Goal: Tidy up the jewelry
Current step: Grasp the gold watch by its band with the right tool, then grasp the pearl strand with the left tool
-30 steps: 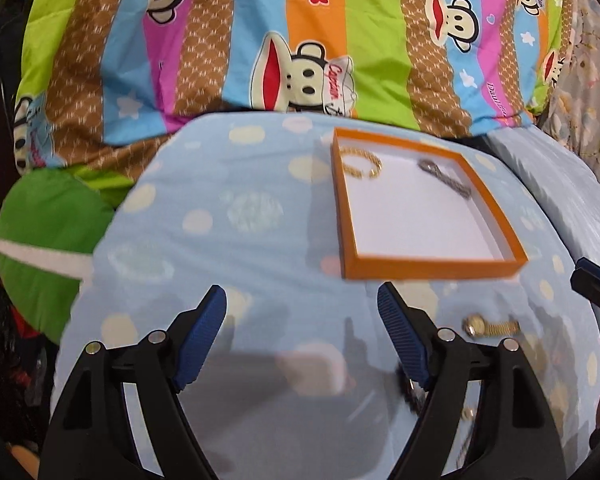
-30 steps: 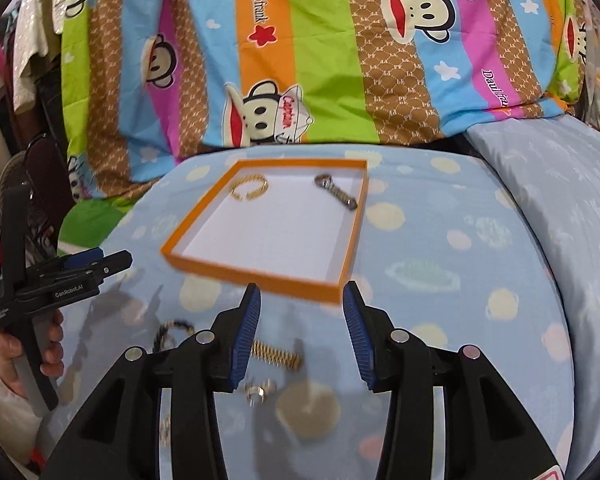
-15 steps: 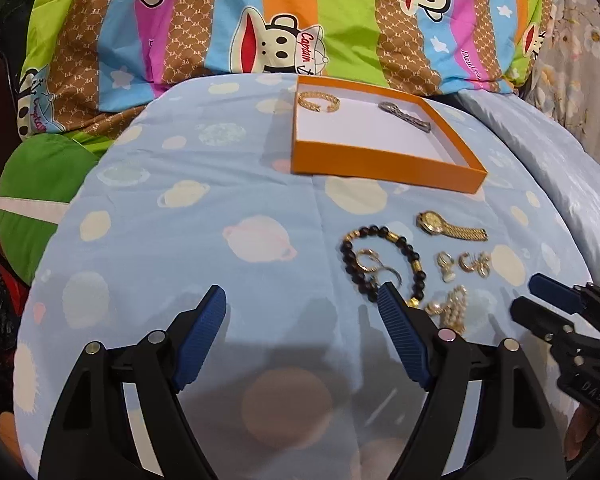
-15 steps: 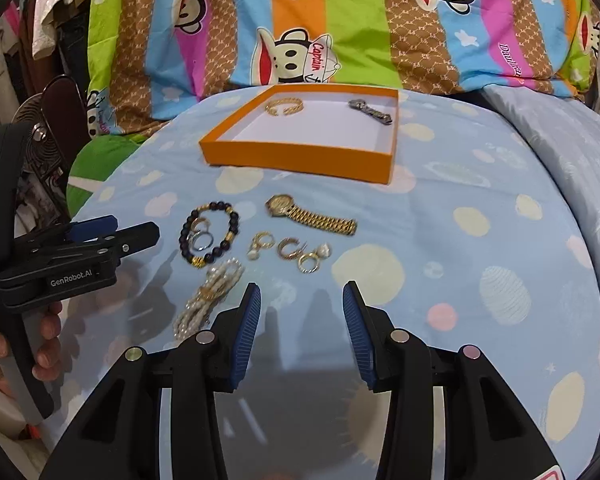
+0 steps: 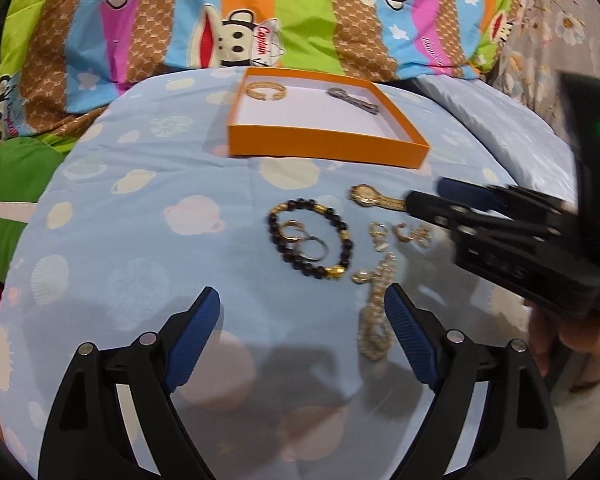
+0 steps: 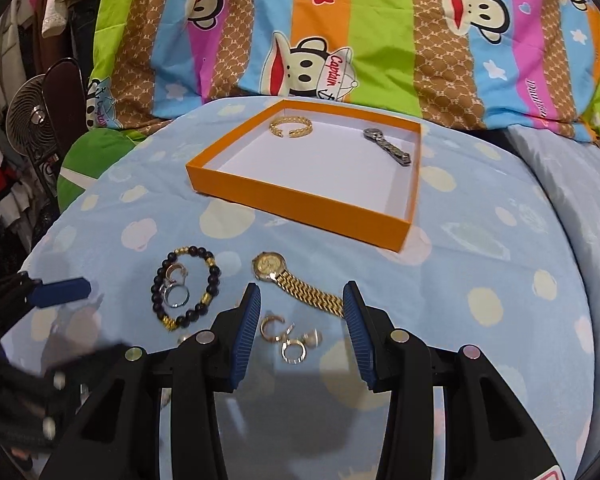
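Note:
An orange tray (image 5: 328, 152) (image 6: 300, 212) on the blue spotted bed holds a gold bangle (image 6: 290, 126) and a silver watch (image 6: 386, 146). Loose in front of it lie a gold watch (image 6: 268, 266), a black bead bracelet (image 5: 350, 244) around two rings (image 5: 314, 248), several gold earrings (image 6: 292, 350) and a pearl chain (image 5: 374, 320). My left gripper (image 5: 302, 300) hovers near the bracelet with its jaws opening and nothing between them. My right gripper (image 6: 300, 292) is open low over the gold watch's band and the earrings, gripping nothing.
A striped cartoon-monkey quilt (image 6: 340, 40) is piled behind the tray. A green cushion (image 5: 8, 184) lies at the bed's left edge, with a fan (image 6: 32, 116) and hanging clothes beyond. A hand (image 5: 572, 336) holds the right gripper.
Both grippers have drawn back from the tray and lowered towards the loose jewelry. The right gripper now sits over the gold watch's band. The left jaws stand slightly wider.

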The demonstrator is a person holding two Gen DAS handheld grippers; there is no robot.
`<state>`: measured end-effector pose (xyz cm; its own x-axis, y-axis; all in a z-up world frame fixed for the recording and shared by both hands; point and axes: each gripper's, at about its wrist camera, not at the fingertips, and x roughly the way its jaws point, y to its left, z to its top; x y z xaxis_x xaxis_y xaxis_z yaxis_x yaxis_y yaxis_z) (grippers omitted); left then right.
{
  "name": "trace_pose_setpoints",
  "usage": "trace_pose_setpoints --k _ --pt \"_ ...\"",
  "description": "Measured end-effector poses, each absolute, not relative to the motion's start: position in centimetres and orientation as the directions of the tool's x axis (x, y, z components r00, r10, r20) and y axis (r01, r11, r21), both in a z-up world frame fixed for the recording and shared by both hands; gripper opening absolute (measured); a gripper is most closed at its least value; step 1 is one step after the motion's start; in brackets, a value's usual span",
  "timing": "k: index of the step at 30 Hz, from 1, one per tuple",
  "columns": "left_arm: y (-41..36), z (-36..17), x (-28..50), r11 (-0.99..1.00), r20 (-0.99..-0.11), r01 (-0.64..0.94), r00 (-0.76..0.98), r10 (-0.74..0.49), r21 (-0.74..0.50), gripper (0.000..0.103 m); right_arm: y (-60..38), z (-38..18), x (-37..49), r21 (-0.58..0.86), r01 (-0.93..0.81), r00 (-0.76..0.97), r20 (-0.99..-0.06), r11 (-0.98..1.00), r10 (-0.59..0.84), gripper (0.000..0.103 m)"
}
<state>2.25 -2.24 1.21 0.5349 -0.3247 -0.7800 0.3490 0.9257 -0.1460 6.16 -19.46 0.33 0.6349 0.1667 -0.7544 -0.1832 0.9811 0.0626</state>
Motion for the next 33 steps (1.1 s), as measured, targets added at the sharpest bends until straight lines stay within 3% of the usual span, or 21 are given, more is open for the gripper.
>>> trace_pose_setpoints --k 4,13,17,22,30,33 --pt "-4.0 0.4 2.3 0.902 -0.799 0.391 0.475 -0.368 -0.183 0.082 -19.1 -0.1 7.7 0.064 -0.242 0.613 -0.764 0.968 0.203 0.042" --pt "-5.6 -0.7 2.8 0.900 -0.802 0.419 0.492 -0.339 -0.123 0.077 -18.0 -1.6 10.4 0.052 -0.362 0.539 -0.803 0.931 0.254 0.042" --pt "-5.9 -0.9 3.3 0.909 -0.798 0.413 0.529 -0.289 -0.055 0.066 -18.1 -1.9 10.4 0.059 -0.354 0.544 -0.799 0.933 0.257 0.026" --pt "-5.8 -1.0 3.6 0.914 -0.795 0.405 0.545 -0.266 -0.028 0.060 -19.8 -1.9 9.6 0.091 -0.237 0.566 -0.796 0.967 0.214 0.021" --pt "-4.2 -0.8 4.4 0.933 -0.787 0.354 0.557 -0.264 -0.062 0.036 -22.7 -1.9 6.3 0.153 0.006 0.593 -0.796 0.988 0.120 0.021" --pt "-3.4 -0.7 4.8 0.934 -0.786 0.343 0.547 -0.289 -0.105 0.032 -22.7 -1.8 5.1 0.142 0.066 0.595 -0.800 0.988 0.076 0.021"
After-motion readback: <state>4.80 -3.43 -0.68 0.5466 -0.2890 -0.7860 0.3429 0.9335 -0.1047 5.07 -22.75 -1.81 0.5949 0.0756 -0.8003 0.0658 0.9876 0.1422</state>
